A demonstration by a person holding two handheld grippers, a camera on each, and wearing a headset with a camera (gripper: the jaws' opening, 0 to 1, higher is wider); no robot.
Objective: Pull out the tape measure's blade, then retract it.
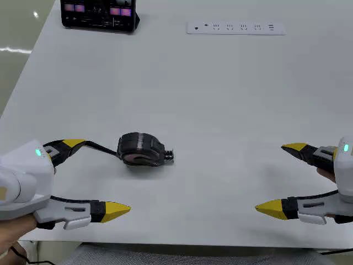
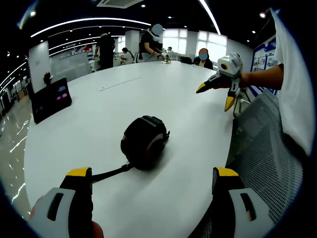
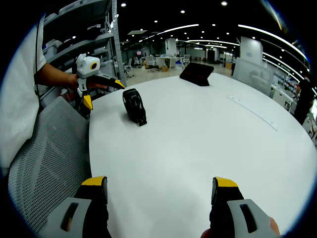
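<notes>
A black tape measure lies on the white table, its blade tip pointing right and a black wrist strap trailing left. My left gripper stands open just left of it, the far yellow fingertip beside the strap. In the left gripper view the tape measure sits ahead between the open jaws of my left gripper. My right gripper is open at the table's right, well apart from the tape measure. In the right gripper view, the tape measure lies far ahead to the left of my right gripper.
A white power strip lies at the far edge and a dark device with a lit screen stands at the far left. The table's near edge runs just below both grippers. A mesh chair stands beside the table.
</notes>
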